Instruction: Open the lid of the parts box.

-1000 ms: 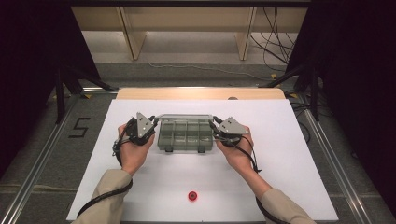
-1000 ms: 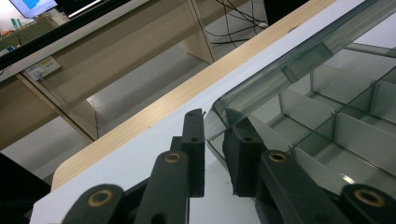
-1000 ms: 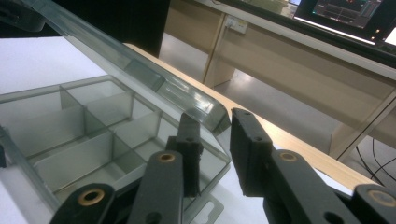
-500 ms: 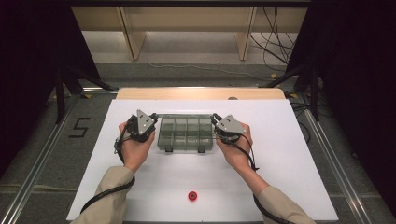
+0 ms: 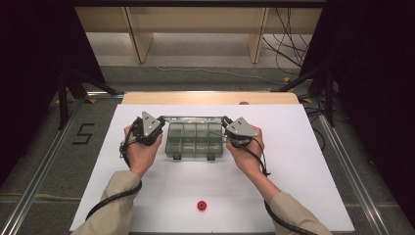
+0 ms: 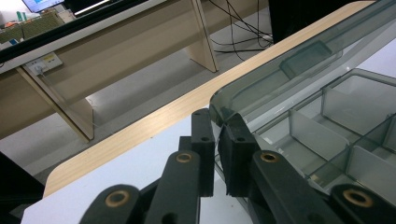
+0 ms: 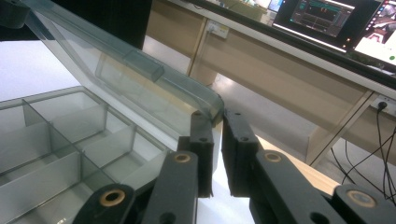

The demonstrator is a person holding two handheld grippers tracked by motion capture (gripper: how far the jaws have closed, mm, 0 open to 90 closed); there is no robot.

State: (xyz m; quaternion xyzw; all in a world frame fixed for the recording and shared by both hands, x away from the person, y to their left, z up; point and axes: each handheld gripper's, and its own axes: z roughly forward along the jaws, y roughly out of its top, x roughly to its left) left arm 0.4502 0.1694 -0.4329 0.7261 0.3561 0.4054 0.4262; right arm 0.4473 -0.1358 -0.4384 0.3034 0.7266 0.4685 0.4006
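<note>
A clear plastic compartment box [image 5: 193, 142] sits mid-table with its hinged lid [image 5: 193, 118] raised toward the far side. My left gripper [image 5: 163, 121] is shut on the lid's left corner [image 6: 219, 109], its jaws pinching the rim. At the other end my right gripper [image 5: 225, 122] is shut on the right corner [image 7: 212, 105] of the same lid [image 7: 126, 65]. Empty divided compartments [image 6: 327, 126] lie open beneath the lid, and they are also in the right gripper view [image 7: 70, 135]. Both hands flank the box.
A small red round object [image 5: 201, 205] lies near the table's front edge. The white table top [image 5: 303, 161] ends in a wooden strip [image 5: 210, 97] at the back. Beyond it are a wooden bench [image 6: 140, 51], cables and monitors [image 7: 327, 18].
Both grippers have drawn in against the box's far corners and the lid has swung up and back. The box itself and the red object stay put.
</note>
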